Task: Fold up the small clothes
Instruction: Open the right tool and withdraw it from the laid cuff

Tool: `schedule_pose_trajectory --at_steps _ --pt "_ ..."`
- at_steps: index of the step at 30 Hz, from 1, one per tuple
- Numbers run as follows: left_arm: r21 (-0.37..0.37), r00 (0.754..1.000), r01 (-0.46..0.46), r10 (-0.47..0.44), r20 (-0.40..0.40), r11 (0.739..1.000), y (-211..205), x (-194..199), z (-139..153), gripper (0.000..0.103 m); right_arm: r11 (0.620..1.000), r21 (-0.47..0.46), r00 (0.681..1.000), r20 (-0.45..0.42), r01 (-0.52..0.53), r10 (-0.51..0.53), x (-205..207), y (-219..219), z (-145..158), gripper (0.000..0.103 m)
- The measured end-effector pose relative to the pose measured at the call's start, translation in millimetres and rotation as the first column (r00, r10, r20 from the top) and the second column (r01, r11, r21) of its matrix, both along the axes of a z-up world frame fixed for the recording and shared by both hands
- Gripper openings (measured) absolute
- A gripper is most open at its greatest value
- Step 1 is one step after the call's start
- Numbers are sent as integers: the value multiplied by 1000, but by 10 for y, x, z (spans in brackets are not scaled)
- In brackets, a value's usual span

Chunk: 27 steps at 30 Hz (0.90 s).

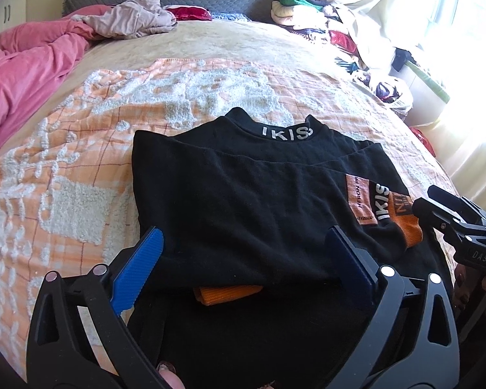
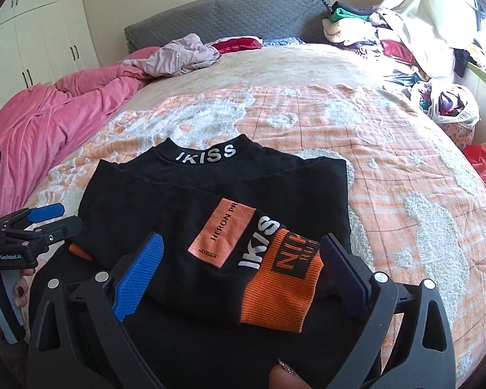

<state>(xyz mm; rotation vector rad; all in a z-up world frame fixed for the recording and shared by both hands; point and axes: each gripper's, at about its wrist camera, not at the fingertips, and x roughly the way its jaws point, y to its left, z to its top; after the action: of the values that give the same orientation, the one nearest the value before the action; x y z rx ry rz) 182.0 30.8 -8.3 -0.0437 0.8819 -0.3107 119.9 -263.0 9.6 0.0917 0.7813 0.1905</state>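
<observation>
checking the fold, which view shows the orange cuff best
The right wrist view: the orange cuff lies whole on the folded black top, lettering visible. In the left wrist view the cuff sits at the side, partly behind the right tool.

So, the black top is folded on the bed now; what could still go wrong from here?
1. The orange cuff lies loose on the black top; it may slide off when lifted.
2. Both the left gripper and right gripper hover open, close above; a finger could snag the fold.
</observation>
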Motion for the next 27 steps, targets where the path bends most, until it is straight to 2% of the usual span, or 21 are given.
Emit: schedule_pose_trajectory --at_steps 12,27 --pt "13 999 -5 5 41 1000 -20 -151 134 94 1000 22 998 60 -10 9 -125 20 194 96" --pt "-6 995 -26 27 92 1000 69 -379 344 94 998 55 993 116 -30 23 -374 86 375 97"
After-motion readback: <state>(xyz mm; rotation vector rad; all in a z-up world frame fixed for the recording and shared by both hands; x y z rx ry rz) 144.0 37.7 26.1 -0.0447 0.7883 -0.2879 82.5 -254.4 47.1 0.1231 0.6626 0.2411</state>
